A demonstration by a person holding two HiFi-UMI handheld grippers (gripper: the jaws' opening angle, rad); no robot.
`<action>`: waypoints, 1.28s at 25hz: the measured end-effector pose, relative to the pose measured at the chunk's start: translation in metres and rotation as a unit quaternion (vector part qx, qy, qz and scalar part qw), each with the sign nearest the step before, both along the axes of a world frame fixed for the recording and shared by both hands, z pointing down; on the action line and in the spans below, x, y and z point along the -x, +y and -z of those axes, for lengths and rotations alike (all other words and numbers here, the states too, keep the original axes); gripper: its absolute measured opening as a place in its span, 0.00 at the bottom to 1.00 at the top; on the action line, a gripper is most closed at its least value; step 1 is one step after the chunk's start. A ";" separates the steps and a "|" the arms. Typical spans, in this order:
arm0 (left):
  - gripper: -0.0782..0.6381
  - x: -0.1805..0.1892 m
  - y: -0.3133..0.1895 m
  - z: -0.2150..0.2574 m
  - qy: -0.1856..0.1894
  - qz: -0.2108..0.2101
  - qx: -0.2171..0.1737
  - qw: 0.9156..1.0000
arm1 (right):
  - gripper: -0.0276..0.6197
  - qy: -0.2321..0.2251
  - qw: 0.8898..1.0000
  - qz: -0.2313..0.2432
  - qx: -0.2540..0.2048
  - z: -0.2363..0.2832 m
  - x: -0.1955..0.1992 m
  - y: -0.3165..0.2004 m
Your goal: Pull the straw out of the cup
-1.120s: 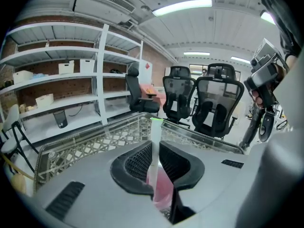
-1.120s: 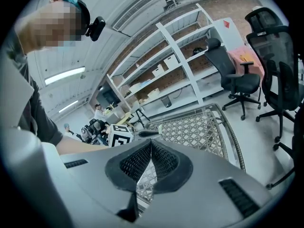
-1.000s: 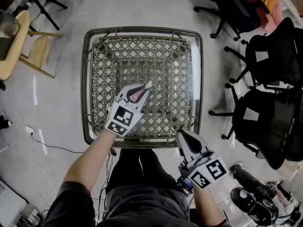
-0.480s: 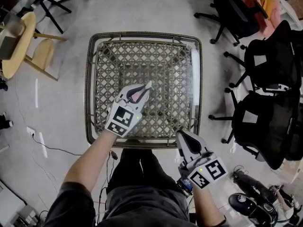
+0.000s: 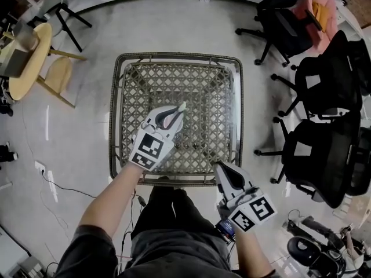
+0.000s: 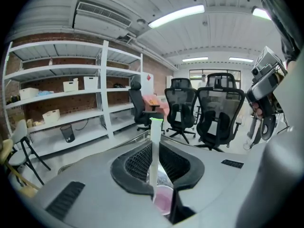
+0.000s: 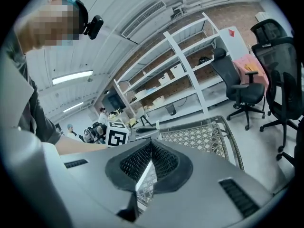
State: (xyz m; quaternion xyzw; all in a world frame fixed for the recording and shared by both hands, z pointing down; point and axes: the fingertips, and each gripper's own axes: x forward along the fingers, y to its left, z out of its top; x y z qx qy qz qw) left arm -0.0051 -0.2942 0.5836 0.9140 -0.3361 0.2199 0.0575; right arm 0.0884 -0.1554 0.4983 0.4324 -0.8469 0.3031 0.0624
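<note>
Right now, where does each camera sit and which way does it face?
Head view: on the person's head, facing steeply down at the table; left forearm, legs, left gripper and right gripper show.
Left gripper view: on the left gripper, facing along its jaws, shut on the cup with its straw, toward shelves and chairs.
Right gripper view: on the right gripper, facing along its shut jaws over the table; left forearm shows.
Shared: head and right gripper views both show table and left gripper.

The straw (image 6: pixel 155 148) stands in the cup (image 6: pixel 163 201), inside the left tool (image 5: pixel 175 113), over the table (image 5: pixel 174 55).
</note>
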 end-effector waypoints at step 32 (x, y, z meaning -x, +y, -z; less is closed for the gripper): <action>0.18 -0.010 0.011 0.188 0.042 -0.005 -0.140 0.989 | 0.06 -0.011 0.992 0.001 -0.128 0.106 0.002 -0.003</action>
